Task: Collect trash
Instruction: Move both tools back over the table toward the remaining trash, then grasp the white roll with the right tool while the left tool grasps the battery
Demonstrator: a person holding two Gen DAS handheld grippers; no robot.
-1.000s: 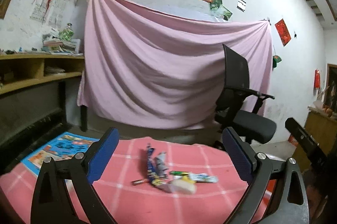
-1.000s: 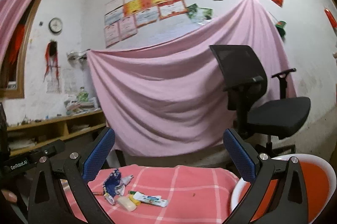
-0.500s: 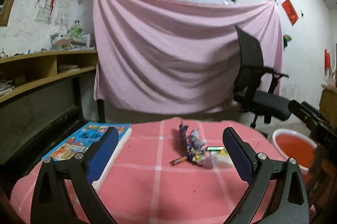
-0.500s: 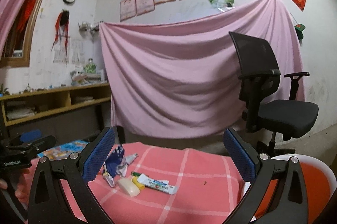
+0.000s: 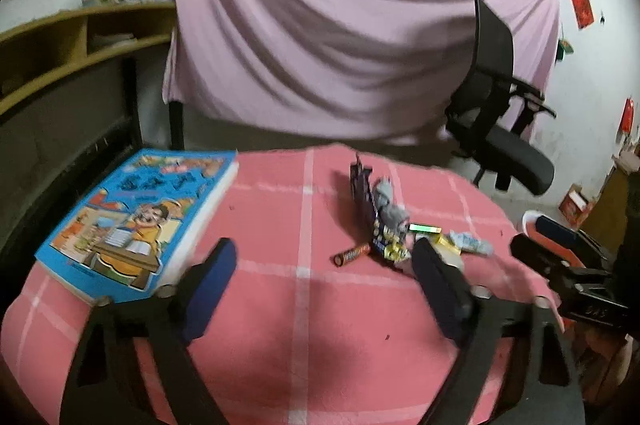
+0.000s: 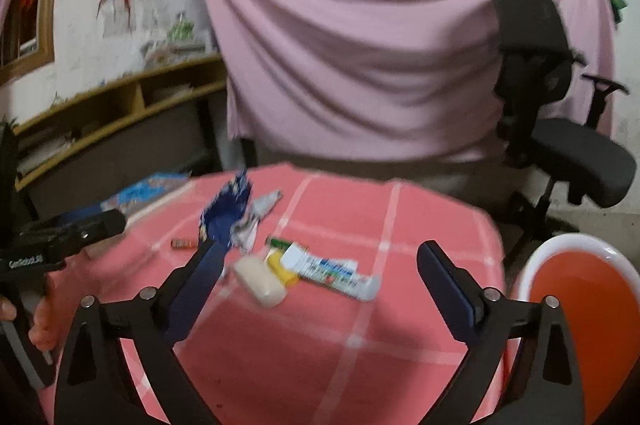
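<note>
A small heap of trash lies on the pink checked tablecloth (image 5: 304, 305): a crumpled blue wrapper (image 5: 366, 201) (image 6: 226, 213), a grey wrapper (image 5: 388, 205), a small red tube (image 5: 352, 253) (image 6: 182, 244), a flattened toothpaste tube (image 6: 336, 271), a cream-coloured lump (image 6: 260, 281) and a yellow piece (image 6: 282, 267). My left gripper (image 5: 324, 281) is open and empty, above the cloth in front of the heap. My right gripper (image 6: 318, 273) is open and empty, with the toothpaste tube and lump between its fingers in view. An orange bin with a white rim (image 6: 580, 289) stands right of the table.
A blue picture book (image 5: 140, 217) lies on the table's left part. A black office chair (image 6: 560, 129) stands behind the table on the right. A pink sheet (image 5: 340, 37) hangs on the back wall. Wooden shelves (image 5: 60, 41) run along the left.
Both grippers have tilted down and moved closer over the table, so the trash heap looks larger and lower in view. Both stay open.
</note>
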